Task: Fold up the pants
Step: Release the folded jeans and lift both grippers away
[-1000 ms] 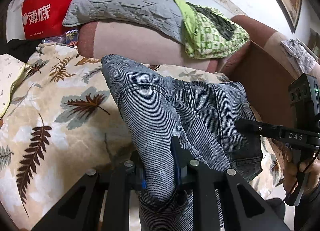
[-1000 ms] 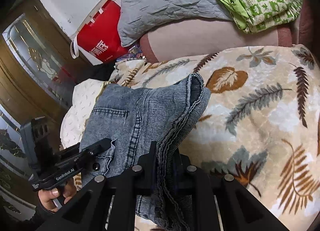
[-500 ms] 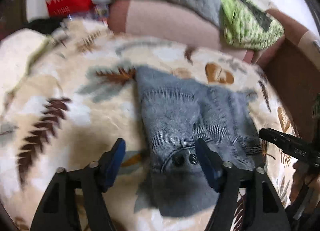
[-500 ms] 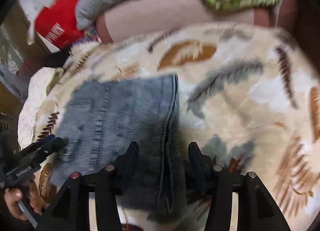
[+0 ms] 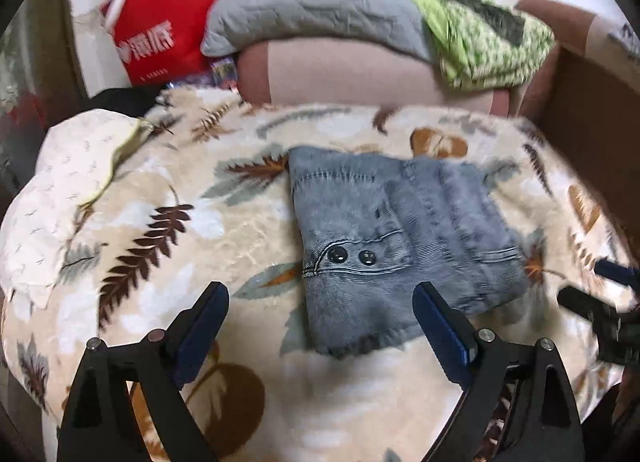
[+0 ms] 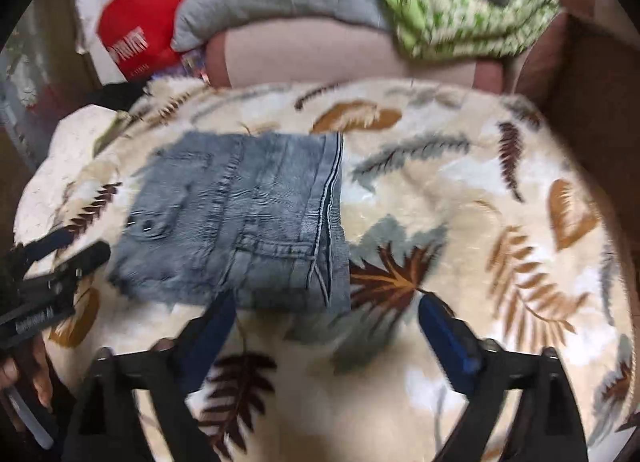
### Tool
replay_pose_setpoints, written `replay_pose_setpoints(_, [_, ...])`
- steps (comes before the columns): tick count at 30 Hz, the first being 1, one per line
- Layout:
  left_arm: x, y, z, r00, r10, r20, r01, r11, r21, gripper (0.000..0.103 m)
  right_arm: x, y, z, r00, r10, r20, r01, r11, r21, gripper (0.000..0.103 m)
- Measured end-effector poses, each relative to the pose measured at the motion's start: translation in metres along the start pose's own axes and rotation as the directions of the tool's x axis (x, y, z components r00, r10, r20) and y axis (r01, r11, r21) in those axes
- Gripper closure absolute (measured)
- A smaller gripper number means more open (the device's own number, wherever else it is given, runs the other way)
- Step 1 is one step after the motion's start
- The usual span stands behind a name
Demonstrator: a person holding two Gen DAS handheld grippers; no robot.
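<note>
While two hand-held grippers [image 5: 320,294] [image 6: 324,306] gape, one pants [image 5: 396,238] lies folded.

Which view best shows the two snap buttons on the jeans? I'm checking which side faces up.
The left wrist view: the snap buttons sit sharp and centred on the folded jeans. The right wrist view shows them small and blurred.

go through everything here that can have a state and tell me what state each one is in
Jeans: folded, flat on the blanket, released.
Left hand-held gripper: open, jaws just opened, empty.
Right hand-held gripper: open, jaws just opened, empty.
Green cloth: bunched on the sofa back.
</note>
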State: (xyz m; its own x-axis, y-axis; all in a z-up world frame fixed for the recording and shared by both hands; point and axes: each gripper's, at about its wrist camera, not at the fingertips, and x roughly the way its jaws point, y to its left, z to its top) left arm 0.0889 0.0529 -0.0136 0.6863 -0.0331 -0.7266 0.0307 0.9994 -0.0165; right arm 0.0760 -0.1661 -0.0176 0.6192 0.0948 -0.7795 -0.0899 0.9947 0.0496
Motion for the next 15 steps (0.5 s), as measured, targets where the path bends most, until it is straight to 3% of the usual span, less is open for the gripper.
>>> replay_pose_setpoints(6, [-0.026, -0.008, -0.013, 1.0, -0.014, 0.027, 0.015, 0.999, -0.039, 0.005, -0.04, 0.015, -0.039, 0.998, -0.034, 0.057, 0.037, 0.998, -0.057, 0.0])
replay_pose_setpoints(10, [-0.036, -0.016, -0.013, 0.999, -0.002, 0.046, 0.003, 1.0, -0.017, 0.005, -0.042, 0.02, -0.041, 0.994, -0.078, 0.072, 0.085, 0.991, -0.107, 0.0])
replay_pose_setpoints(15, [-0.04, -0.02, -0.01, 0.999, -0.004, 0.035, 0.005, 1.0, -0.015, 0.005, -0.044, 0.02, -0.033, 0.992, -0.092, 0.09, 0.1, 0.991, -0.092, 0.0])
